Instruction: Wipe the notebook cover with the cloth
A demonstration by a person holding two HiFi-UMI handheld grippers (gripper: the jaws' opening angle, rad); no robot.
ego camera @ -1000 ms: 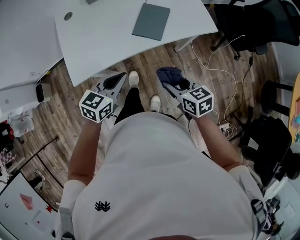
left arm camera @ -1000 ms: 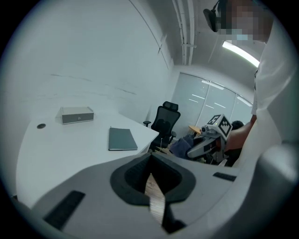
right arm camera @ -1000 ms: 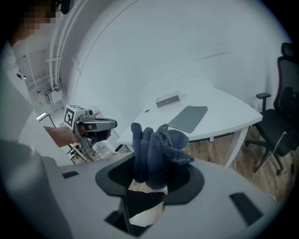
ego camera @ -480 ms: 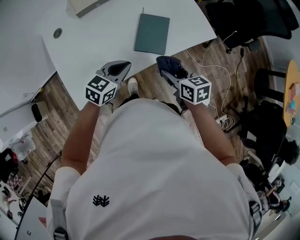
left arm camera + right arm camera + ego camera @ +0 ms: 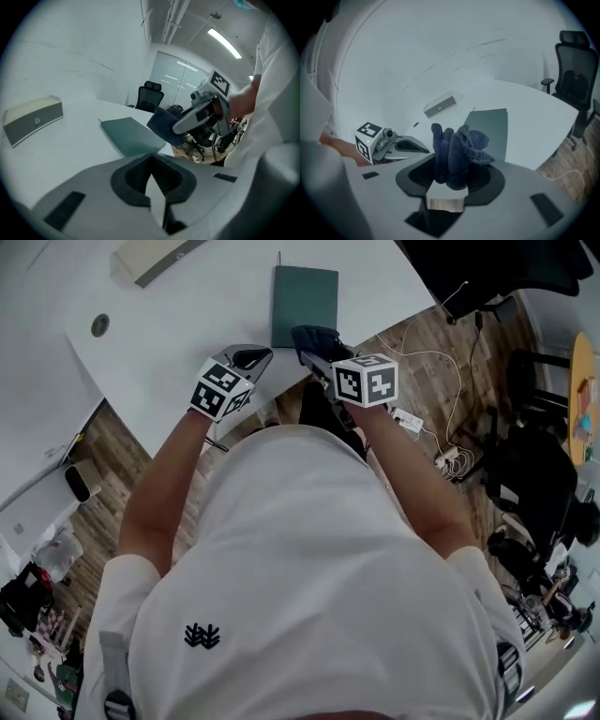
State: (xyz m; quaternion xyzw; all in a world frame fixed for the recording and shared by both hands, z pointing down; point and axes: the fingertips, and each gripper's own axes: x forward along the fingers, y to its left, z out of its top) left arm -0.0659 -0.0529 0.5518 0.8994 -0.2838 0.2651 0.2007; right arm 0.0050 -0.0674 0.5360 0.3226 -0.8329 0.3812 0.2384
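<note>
The notebook (image 5: 305, 293) lies flat and closed on the white table (image 5: 187, 315), near the table's front edge and just ahead of both grippers. The right gripper (image 5: 317, 351) is clamped on a bunched dark blue cloth (image 5: 315, 336), which sticks up from between its jaws and hangs at the notebook's near edge. From where I stand I can't say whether the cloth touches the cover. The left gripper (image 5: 255, 357) sits just beside it, to the notebook's left over the bare table, its jaws drawn together with nothing between them. Further back on the table are a flat grey box (image 5: 150, 254) and a round grommet (image 5: 99, 325).
</note>
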